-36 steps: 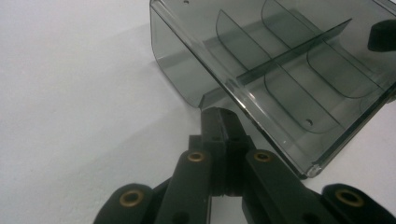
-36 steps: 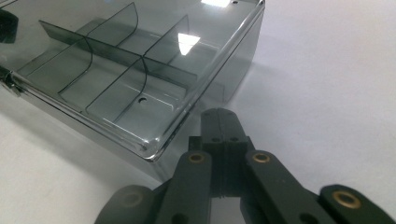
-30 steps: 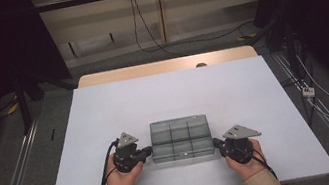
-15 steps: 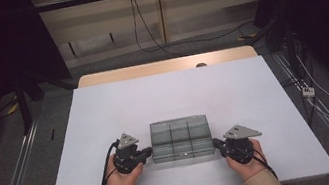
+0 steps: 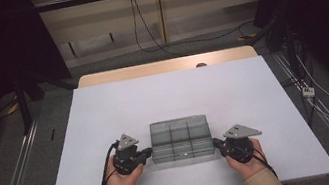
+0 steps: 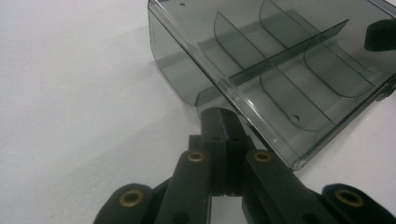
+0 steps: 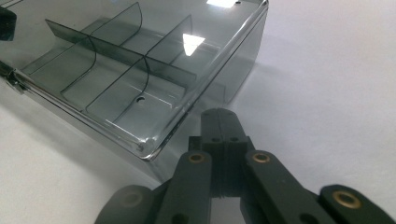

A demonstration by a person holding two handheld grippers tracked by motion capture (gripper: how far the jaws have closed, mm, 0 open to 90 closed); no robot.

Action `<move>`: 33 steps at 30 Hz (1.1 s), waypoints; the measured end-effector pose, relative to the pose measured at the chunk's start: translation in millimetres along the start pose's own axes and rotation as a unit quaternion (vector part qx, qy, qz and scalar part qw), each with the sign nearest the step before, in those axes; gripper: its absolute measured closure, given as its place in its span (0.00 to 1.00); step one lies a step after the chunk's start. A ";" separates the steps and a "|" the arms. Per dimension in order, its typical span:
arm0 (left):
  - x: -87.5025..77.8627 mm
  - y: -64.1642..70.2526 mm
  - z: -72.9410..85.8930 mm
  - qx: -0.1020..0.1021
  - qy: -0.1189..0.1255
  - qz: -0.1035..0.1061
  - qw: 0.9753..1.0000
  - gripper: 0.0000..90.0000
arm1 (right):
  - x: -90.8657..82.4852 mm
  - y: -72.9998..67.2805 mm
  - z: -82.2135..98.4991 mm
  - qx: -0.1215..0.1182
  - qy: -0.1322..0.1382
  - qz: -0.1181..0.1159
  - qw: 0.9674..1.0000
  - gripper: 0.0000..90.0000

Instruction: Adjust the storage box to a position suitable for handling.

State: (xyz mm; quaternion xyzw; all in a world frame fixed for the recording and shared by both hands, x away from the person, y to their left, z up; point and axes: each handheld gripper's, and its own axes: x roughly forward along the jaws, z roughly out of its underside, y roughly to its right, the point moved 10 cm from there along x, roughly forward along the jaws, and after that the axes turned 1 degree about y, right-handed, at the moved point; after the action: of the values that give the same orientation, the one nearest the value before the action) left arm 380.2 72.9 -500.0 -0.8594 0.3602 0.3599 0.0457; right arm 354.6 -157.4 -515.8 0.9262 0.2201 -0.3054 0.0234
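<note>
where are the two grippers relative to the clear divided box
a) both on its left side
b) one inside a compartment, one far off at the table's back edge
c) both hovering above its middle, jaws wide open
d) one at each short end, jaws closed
d: in the high view the left gripper sits at the left end of the clear divided box and the right gripper at its right end, and each gripper view shows its jaws pressed together beside a box wall.

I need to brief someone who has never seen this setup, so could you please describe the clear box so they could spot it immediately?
On the white table, look at the near edge, between the person's two hand-held tools. The box lies there, flanked by the left gripper and right gripper, both shut. It is smoky, see-through plastic, split by thin dividers into compartments, and is the lone item on the tabletop.
</note>
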 end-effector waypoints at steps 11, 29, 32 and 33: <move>-1.7 0.0 -1.5 0.002 0.001 0.005 1.000 1.00 | 0.4 0.4 -0.1 0.002 0.000 -0.004 1.000 1.00; -22.6 -21.5 -23.2 -0.016 0.045 -0.013 0.999 0.70 | -18.9 16.5 -40.6 0.015 0.077 -0.009 0.997 0.69; -27.8 -21.2 -26.4 -0.007 0.045 -0.001 0.999 0.59 | -22.7 9.2 -49.3 0.004 0.087 -0.029 0.996 0.56; -29.2 -20.9 -28.2 -0.010 0.049 -0.001 0.999 0.55 | -23.8 6.9 -51.4 0.004 0.087 -0.035 0.996 0.54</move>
State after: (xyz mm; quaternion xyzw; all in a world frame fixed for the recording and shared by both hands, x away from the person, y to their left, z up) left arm 396.3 95.8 -464.0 -0.8767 0.3577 0.3211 0.0196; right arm 369.0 -163.9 -461.0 0.9411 0.2522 -0.2249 -0.0107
